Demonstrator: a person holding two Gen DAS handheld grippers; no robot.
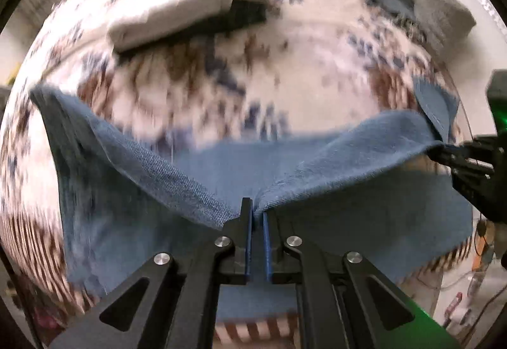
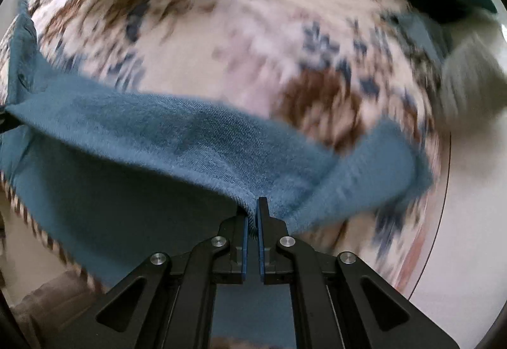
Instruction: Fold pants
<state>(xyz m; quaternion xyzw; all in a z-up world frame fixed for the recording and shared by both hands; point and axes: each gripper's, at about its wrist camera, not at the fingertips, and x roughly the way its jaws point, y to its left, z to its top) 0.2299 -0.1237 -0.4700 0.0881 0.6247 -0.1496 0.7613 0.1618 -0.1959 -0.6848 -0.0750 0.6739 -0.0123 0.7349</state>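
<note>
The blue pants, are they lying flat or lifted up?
Lifted: both tongs, left and right, pinch the blue pants, which hang between them.

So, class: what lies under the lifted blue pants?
Under the pants, a floral bedspread shows beyond their edge. Whatever lies directly beneath the denim is covered.

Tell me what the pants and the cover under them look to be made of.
Pants: blue denim by the look, matte, with a diagonal twill weave and a fuzzy edge. Cover: soft printed cloth, pale with brown and navy patterns; too blurred to tell the fibre.
</note>
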